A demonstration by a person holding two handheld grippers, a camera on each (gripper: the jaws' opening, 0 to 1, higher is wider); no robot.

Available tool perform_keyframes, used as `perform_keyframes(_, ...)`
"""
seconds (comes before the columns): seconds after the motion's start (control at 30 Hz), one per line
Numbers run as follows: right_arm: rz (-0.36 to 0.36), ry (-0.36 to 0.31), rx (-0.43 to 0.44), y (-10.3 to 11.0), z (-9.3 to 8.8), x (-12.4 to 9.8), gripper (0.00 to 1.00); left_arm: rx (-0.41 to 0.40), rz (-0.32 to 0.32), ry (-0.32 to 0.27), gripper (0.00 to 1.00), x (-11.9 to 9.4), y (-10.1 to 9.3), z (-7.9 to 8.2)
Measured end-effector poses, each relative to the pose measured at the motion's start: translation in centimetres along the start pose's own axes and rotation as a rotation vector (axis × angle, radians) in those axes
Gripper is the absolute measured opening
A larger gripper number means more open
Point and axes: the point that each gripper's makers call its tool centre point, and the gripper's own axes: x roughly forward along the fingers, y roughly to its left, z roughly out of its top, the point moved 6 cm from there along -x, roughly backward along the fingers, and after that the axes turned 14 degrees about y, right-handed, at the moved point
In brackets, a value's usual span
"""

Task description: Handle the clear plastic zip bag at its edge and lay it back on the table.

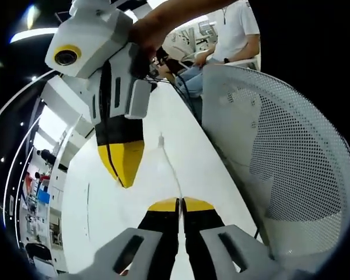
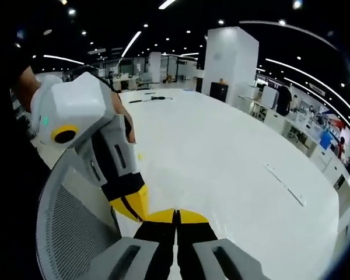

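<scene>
In the left gripper view a thin clear edge of the zip bag, with a small tab at its far end, rises from between my left gripper. The yellow-tipped jaws are shut on that edge. The bag's clear film is hard to make out against the white table. My right gripper hangs just left of the edge, jaws shut to a point. In the right gripper view my right gripper is shut with nothing visible between its jaws, and the left gripper sits close beside it.
A white mesh chair back stands close at the table's edge. A seated person is at the table's far end. A thin strip and dark cables lie on the table.
</scene>
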Motion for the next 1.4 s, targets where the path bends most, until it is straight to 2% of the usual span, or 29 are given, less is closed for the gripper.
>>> perform_keyframes(0.23, -0.052, -0.05, -0.04, -0.6, 2.2, -1.5, 0.0, -0.012, 0.051, 0.012, 0.0, -0.1, 0.6, -0.5)
perform_keyframes(0.5, -0.084, -0.073, -0.053, -1.0, 3.4, -2.4, 0.0, -0.04, 0.088, 0.023, 0.0, -0.3, 0.9, -1.3)
perform_keyframes(0.73, -0.084, -0.101, -0.06, -0.9, 4.2, -3.1, 0.0, -0.067, 0.102, 0.031, 0.0, -0.3, 1.1, -2.0)
perform_keyframes(1.07, -0.109, -0.081, -0.093, -0.9, 4.1, -2.3, 0.0, -0.092, 0.131, 0.024, 0.0, -1.1, 1.2, -2.4)
perform_keyframes(1.13, -0.136, -0.054, -0.128, -1.2, 3.9, -1.9, 0.0, -0.118, 0.143, 0.004, 0.0, -1.5, 1.5, -2.2)
perform_keyframes(1.23, -0.138, -0.023, -0.119, -1.6, 3.1, -0.8, 0.0, -0.162, 0.151, -0.042, 0.0, -2.3, 1.9, -1.6)
perform_keyframes(1.33, -0.142, -0.014, -0.121, -1.8, 2.7, -0.2, 0.0, -0.272, 0.137, -0.145, 0.0, -3.5, 2.1, -0.8)
perform_keyframes(1.4, -0.145, -0.005, -0.128, -1.9, 2.4, 0.3, 0.0, -0.314, 0.146, -0.177, 0.0, -4.1, 2.2, -0.8)
